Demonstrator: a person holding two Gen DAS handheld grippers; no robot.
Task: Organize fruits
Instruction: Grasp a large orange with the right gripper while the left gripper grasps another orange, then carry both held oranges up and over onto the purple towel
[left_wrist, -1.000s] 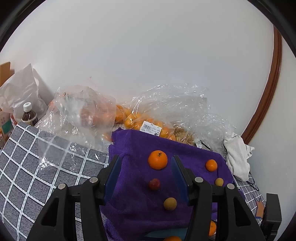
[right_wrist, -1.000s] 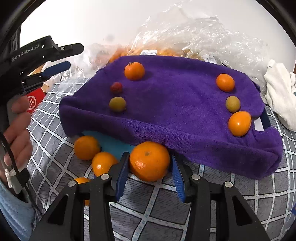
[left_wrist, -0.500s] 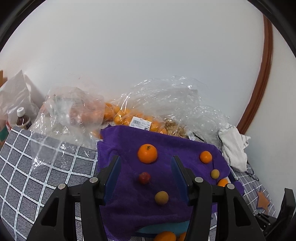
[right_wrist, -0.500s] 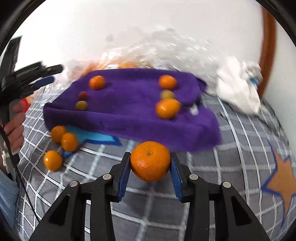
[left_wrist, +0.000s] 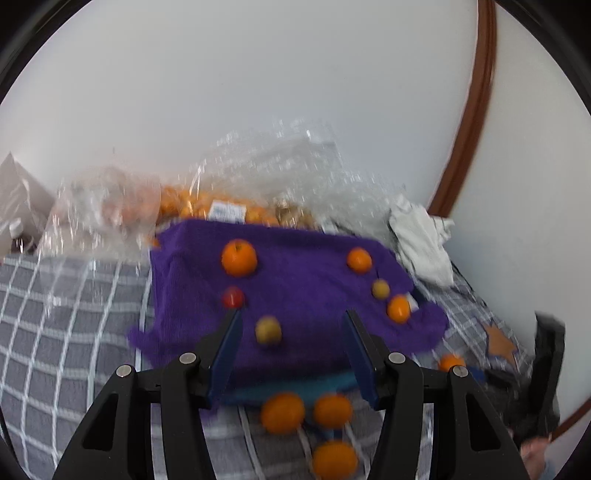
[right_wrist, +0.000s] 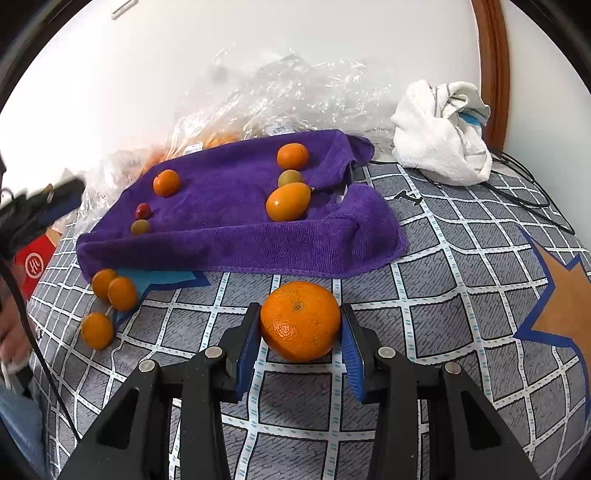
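Observation:
A purple towel (right_wrist: 229, 218) lies on the checked bedspread (right_wrist: 461, 280) with two columns of fruit. The left column holds an orange (right_wrist: 166, 182), a small red fruit (right_wrist: 143, 211) and a greenish one (right_wrist: 140, 226). In the right column are an orange (right_wrist: 292, 156), a greenish fruit (right_wrist: 290, 178) and an oval orange (right_wrist: 288, 202). My right gripper (right_wrist: 300, 328) is shut on a large orange (right_wrist: 300, 320) in front of the towel. My left gripper (left_wrist: 291, 332) hangs open and empty before the towel (left_wrist: 295, 280). Three loose oranges (right_wrist: 122, 293) lie by the towel's front left corner.
Clear plastic bags (right_wrist: 280, 96) with more oranges are heaped behind the towel against the white wall. A crumpled white cloth (right_wrist: 439, 136) and black cables sit at the back right. A red box (right_wrist: 35, 264) and a person's hand (right_wrist: 11, 332) are at the left edge.
My right gripper carried the large orange from the towel's front left edge over to the right. My left gripper drew back, bringing the three loose oranges into its view.

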